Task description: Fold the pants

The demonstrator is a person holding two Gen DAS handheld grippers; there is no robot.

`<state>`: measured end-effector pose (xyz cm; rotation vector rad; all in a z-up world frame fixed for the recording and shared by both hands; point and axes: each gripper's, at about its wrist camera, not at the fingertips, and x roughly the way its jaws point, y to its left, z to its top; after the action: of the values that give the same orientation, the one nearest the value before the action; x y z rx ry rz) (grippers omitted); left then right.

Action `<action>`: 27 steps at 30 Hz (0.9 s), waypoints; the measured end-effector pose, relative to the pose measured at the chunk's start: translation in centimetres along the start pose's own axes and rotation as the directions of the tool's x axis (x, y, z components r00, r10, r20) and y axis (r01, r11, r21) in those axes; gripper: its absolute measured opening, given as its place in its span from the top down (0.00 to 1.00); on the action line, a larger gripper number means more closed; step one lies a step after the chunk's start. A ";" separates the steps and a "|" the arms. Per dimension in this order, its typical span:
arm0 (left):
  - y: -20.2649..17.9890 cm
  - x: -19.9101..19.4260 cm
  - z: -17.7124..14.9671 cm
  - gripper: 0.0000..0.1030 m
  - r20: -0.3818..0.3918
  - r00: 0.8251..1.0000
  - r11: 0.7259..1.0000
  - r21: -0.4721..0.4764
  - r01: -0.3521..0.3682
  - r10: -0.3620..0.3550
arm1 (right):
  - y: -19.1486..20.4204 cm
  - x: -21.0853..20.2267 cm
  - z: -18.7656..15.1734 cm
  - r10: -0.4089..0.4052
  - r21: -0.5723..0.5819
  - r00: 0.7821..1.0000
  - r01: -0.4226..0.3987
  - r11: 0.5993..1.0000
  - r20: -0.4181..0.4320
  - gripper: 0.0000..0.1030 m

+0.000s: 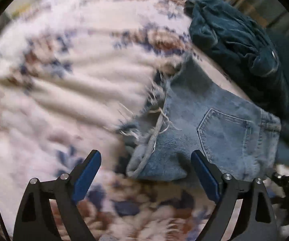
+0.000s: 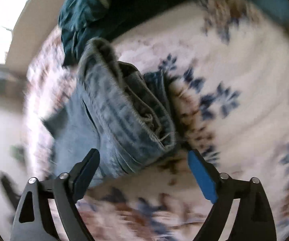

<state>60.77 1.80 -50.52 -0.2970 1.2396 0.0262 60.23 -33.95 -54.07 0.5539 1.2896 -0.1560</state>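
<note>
Ahead of both spread, empty grippers (left gripper (image 1: 146, 161), right gripper (image 2: 143, 160)), folded light-blue frayed denim shorts (image 1: 214, 132) lie on the floral blanket (image 1: 64, 80); fold looks nearly complete, next likely re-grip or set aside.

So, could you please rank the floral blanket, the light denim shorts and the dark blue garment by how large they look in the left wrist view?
1. Floral blanket, filling most of the view.
2. Light denim shorts.
3. Dark blue garment.
The last two look close, and the shorts lie nearer the camera, so their order is unsure.

A home bedroom, judging by the floral bedspread (image 1: 64, 80) strewn with denim garments (image 1: 214, 124).
</note>
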 end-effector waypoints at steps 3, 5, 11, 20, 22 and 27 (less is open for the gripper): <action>-1.9 -2.3 -0.7 0.12 0.041 0.992 0.988 0.097 -0.123 0.119 | 2.9 -1.9 -1.2 -0.171 -0.144 0.984 0.177 0.974 0.053 0.11; -3.0 -4.0 -1.3 0.12 0.063 0.981 0.970 0.150 -0.191 0.183 | 4.6 -3.9 -2.7 -0.233 -0.212 0.968 0.248 0.945 0.090 0.11; -5.0 -9.7 -2.8 0.12 0.113 0.975 0.954 0.215 -0.211 0.191 | 7.0 -11.3 -7.1 -0.276 -0.294 0.937 0.331 0.897 0.215 0.11; -6.2 -22.7 -6.6 0.12 0.207 0.971 0.948 0.267 -0.174 0.120 | 9.8 -26.6 -13.5 -0.245 -0.284 0.910 0.345 0.895 0.333 0.11; -6.2 -26.8 -7.9 0.12 0.242 0.964 0.944 0.278 -0.175 0.108 | 10.4 -30.4 -15.4 -0.224 -0.286 0.906 0.336 0.898 0.360 0.11; -5.5 -35.1 -11.2 0.12 0.285 0.956 0.945 0.287 -0.159 0.075 | 12.3 -40.0 -20.7 -0.165 -0.309 0.893 0.310 0.899 0.418 0.11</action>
<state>39.83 -1.23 -19.84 0.0537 0.9695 -0.0229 35.84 -21.30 -16.34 0.0271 0.9645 -0.2119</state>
